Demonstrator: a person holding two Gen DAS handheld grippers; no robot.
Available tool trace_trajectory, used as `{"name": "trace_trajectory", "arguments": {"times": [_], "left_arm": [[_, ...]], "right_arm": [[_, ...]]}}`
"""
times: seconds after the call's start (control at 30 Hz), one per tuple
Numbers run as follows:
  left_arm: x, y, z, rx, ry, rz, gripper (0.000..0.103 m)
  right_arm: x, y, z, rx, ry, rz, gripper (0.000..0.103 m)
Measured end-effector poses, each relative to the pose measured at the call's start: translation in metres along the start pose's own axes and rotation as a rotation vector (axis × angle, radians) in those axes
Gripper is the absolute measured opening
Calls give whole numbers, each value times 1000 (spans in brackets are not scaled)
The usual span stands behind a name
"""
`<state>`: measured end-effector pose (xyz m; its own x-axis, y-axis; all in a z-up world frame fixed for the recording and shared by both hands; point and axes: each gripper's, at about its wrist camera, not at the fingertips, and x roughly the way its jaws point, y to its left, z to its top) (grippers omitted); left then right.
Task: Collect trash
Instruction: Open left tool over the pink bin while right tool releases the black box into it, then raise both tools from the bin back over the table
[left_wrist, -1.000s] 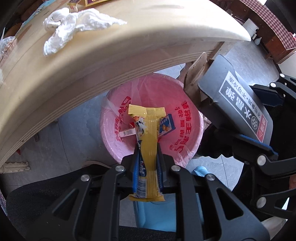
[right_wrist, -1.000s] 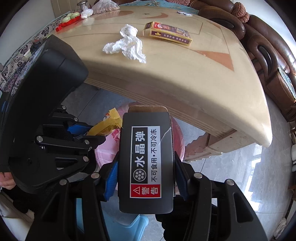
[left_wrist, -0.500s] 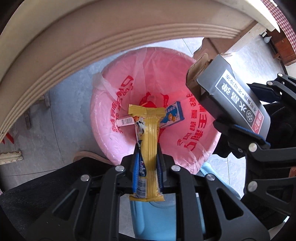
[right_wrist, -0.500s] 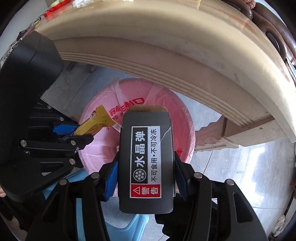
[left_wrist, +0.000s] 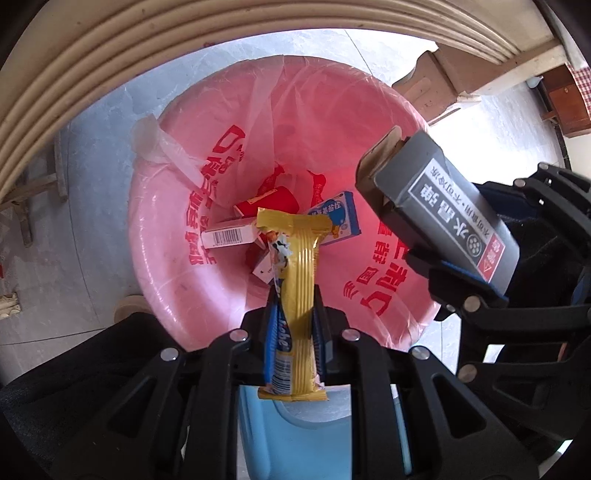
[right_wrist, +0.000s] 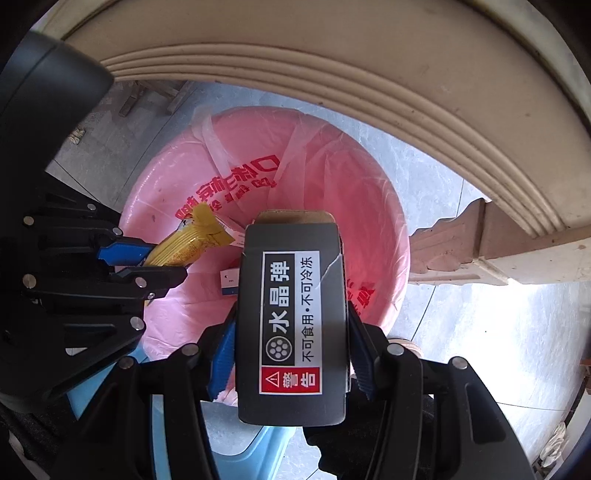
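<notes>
With both grippers pointing down over the pink-lined bin, left gripper is clamped on the yellow snack wrapper, its free end sticking out past the fingertips above the bin's middle. Right gripper is clenched on the dark grey box, open flap end over the bin's right side. Bin contents: barcode carton, blue-white packet, red packaging. Table edge overhangs the far rim. Blue stool sits below the grippers.
</notes>
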<state>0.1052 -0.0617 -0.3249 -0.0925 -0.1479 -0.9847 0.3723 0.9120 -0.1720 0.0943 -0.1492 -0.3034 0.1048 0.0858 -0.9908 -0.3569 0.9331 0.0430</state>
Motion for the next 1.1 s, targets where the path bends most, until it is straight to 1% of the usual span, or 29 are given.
{"name": "trace_trajectory", "arguments": {"times": [0.07,0.13,0.23,0.3,0.33,0.37,0.47,0.53,0.57,0.67,0.87,0.97,1.1], "left_arm": [[5,2,5,-16,11,-12,17],[8,2,7,-20,17,0,17],[13,4,10,-33,39,-6,18],[17,5,11,-32,64,-1,26],[18,7,12,-39,78,7,36],[20,9,14,-48,83,13,44],[19,16,15,-80,92,-5,52],[19,17,17,-86,89,0,55],[19,18,17,-88,87,5,56],[18,17,16,-81,81,25,58],[10,14,11,-84,74,55,59],[-2,11,3,-71,61,67,59],[-29,5,-12,-53,14,60,59]], "right_arm": [[5,-1,2,1,13,7,52],[10,-1,2,-1,24,7,52],[13,-2,3,-3,32,20,52],[12,-4,3,2,35,18,53],[12,-6,4,7,39,16,54],[12,-8,4,12,40,9,57],[10,-12,4,40,30,10,63],[7,-16,5,57,25,20,66],[6,-17,5,62,23,23,68],[3,-17,5,66,22,31,68],[-4,-7,6,35,-2,13,68],[-16,0,1,6,-24,8,68],[-50,13,-9,-41,-97,6,68]]}}
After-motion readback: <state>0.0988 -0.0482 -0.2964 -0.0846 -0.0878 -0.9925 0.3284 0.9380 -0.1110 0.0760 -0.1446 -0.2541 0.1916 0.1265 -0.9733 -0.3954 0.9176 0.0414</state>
